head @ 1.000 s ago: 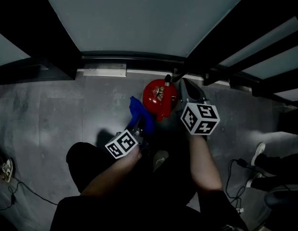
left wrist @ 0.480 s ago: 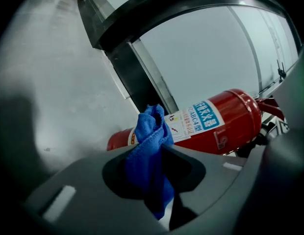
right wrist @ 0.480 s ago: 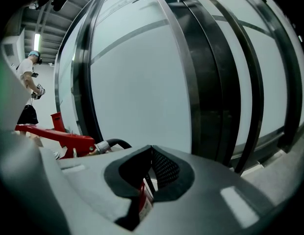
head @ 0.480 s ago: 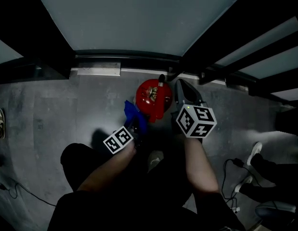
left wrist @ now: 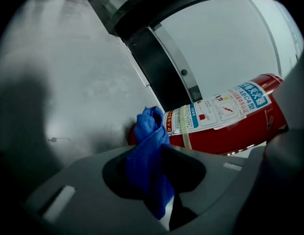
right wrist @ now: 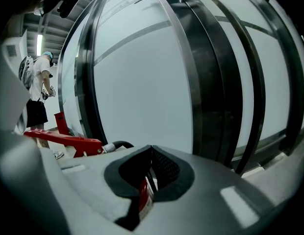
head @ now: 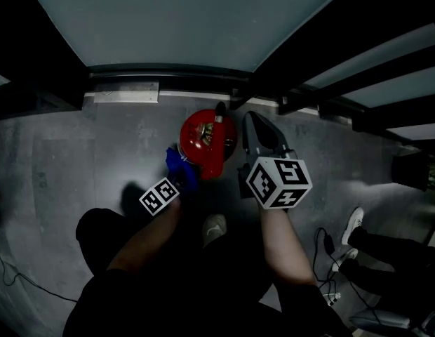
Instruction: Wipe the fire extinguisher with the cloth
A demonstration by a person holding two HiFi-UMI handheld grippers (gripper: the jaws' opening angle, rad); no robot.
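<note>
My left gripper (head: 181, 182) still pinches the crumpled blue cloth (left wrist: 149, 153) against the left side of the red metal fire extinguisher (head: 203, 146), barely shifted, so wiping has hardly advanced; my right gripper (right wrist: 151, 155) is pressed together.

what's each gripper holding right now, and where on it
The left gripper is shut on the blue cloth, pinched around its bunched middle, one end poking toward the fire extinguisher. The right gripper is shut with nothing held.
</note>
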